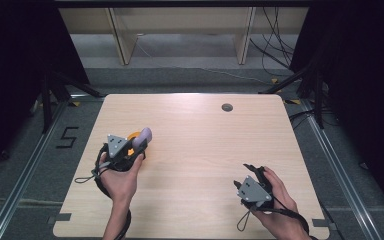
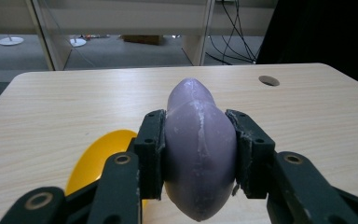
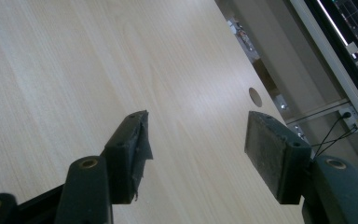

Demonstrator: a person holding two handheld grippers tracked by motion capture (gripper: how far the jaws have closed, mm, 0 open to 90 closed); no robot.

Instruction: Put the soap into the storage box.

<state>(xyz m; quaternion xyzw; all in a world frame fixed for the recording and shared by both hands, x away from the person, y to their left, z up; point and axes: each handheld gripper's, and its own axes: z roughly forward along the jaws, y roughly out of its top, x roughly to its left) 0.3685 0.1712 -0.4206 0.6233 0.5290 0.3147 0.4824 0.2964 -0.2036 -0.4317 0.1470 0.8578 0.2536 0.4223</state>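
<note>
A pale purple, eggplant-shaped object [image 2: 198, 149] sits squeezed between the two black jaws of my left gripper [image 2: 196, 149], which is shut on it. From above, the purple object [image 1: 142, 136] pokes forward from the left gripper [image 1: 130, 148] at the table's left. Under and just behind it lies a yellow-orange dish [image 2: 98, 161], also the dish [image 1: 133, 136] in the high view, partly hidden by the gripper. My right gripper [image 3: 196, 140] is open with bare wood between its jaws; it rests near the front right of the table [image 1: 254, 172].
The light wooden table [image 1: 195, 150] has a round cable hole [image 1: 227, 107] near its far edge. Beyond it stand pale shelf legs [image 1: 125, 40] and loose black cables [image 1: 275, 45] on the floor. Dark stands flank both sides.
</note>
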